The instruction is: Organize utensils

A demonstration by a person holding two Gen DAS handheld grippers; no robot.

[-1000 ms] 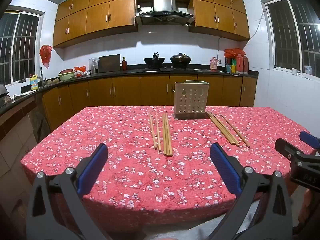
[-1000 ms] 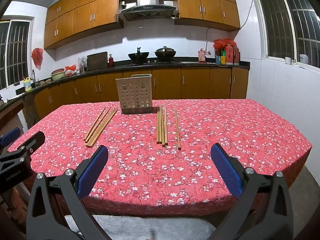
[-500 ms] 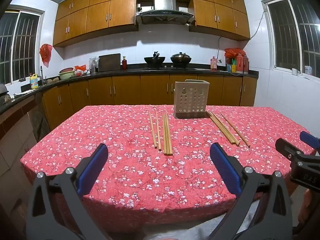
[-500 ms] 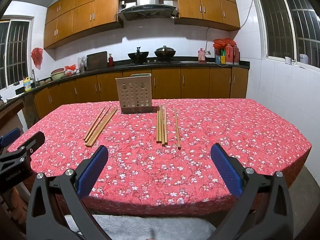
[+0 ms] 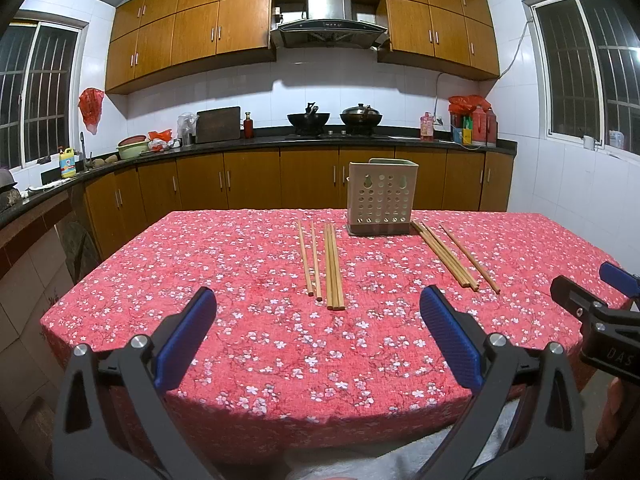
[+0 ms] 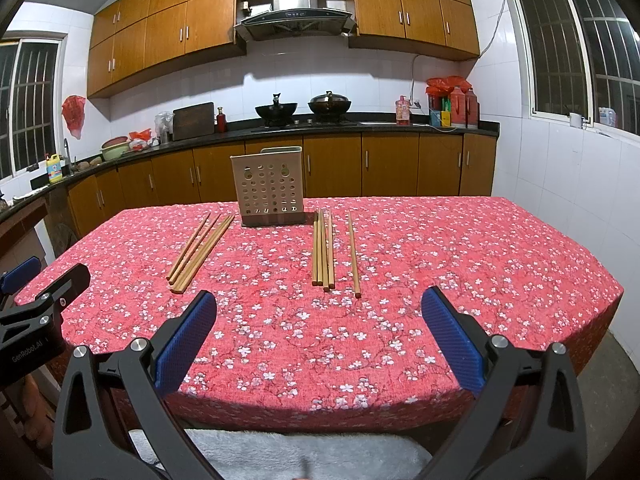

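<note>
A beige perforated utensil holder (image 5: 380,199) stands upright at the far middle of the red floral table (image 5: 248,340); it also shows in the right wrist view (image 6: 270,190). Several wooden chopsticks lie flat to its left (image 5: 325,266) and several more to its right (image 5: 452,257); the right wrist view shows the left group (image 6: 199,249) and the right group (image 6: 326,252). My left gripper (image 5: 318,300) is open and empty at the table's near edge. My right gripper (image 6: 319,304) is open and empty there too, level with it.
The table's near edge (image 6: 320,404) drops off just before both grippers. A white towel (image 6: 280,454) lies below. Kitchen counter with woks (image 5: 308,119) and cabinets runs behind the table. Tiled wall and windows stand on the right.
</note>
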